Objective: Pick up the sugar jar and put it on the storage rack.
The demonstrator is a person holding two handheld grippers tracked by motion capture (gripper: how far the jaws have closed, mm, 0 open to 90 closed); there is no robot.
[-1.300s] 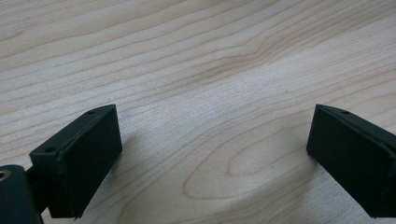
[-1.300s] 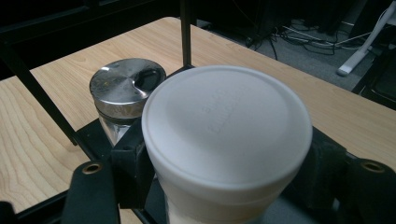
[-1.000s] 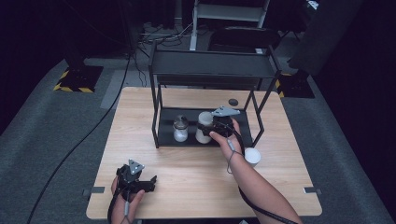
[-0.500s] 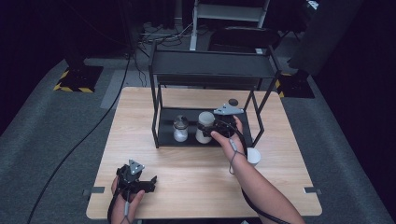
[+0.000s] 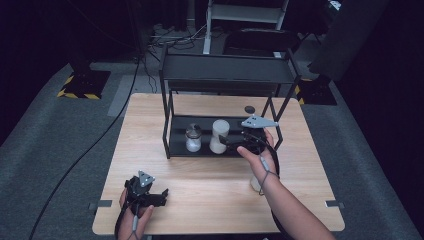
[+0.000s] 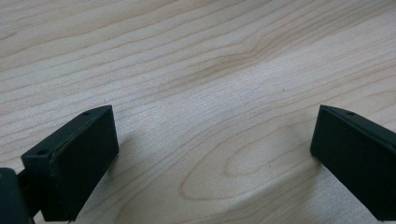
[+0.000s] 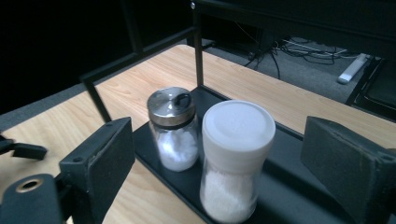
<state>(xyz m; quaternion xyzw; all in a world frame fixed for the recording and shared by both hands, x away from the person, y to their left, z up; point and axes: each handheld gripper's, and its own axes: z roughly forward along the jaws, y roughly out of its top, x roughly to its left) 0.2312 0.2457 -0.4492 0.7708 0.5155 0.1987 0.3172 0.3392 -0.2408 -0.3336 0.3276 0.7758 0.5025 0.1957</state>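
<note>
A black two-tier rack [image 5: 172,131] stands on the wooden table [image 5: 200,185]. Its bottom shelf holds a small glass jar with a metal lid [image 5: 193,138] [image 7: 173,128] and a taller white-lidded jar [image 5: 219,136] [image 7: 235,158], both with white contents. My right gripper [image 5: 227,144] [image 7: 224,140] is open, just right of the tall jar and level with it, its jaws wide on either side of the two jars without touching them. Open as well, my left gripper [image 5: 161,193] [image 6: 212,140] rests low over bare wood at the front left with nothing between its jaws.
A small dark round object [image 5: 249,109] lies on the table behind the rack. Something small and white [image 5: 255,184] peeks out beside the right forearm. The rack's upright posts [image 5: 278,131] frame the shelf opening. Cables trail on the grey floor beyond.
My right gripper has shifted slightly to the right and toward the front edge, and the forearm now covers most of the white object. The left gripper has stayed put.
</note>
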